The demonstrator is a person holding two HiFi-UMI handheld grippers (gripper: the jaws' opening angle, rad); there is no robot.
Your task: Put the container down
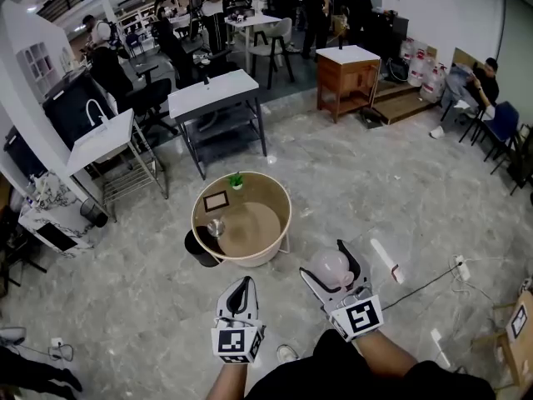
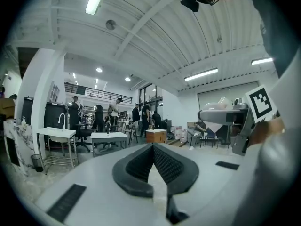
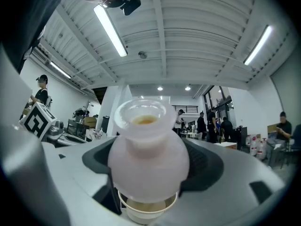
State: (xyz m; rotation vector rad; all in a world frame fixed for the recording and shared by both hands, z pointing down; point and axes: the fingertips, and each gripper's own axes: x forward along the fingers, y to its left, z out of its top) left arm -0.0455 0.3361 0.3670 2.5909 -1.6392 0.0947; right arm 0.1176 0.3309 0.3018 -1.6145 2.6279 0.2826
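Observation:
A frosted white, round-bodied container [image 1: 331, 267] with a wide neck hangs above the floor, and my right gripper [image 1: 335, 265] is shut on it. In the right gripper view the container [image 3: 148, 149] fills the gap between the black pads [image 3: 207, 166], upright, with a pale rim below it. My left gripper [image 1: 242, 285] sits to the left of it, shut and empty; in the left gripper view its pads [image 2: 167, 166] meet at a point. A low round table [image 1: 279, 198] stands ahead of both grippers, bearing a small plant [image 1: 236, 181], a picture frame [image 1: 216, 200] and a metal cup [image 1: 216, 227].
A black bin [image 1: 200, 248] stands against the round table's left side. A white stick-like object [image 1: 388, 261], a cable and a power strip [image 1: 460, 267] lie on the marble floor to the right. Desks [image 1: 213, 94], a wooden cabinet [image 1: 348, 73] and several people are farther back.

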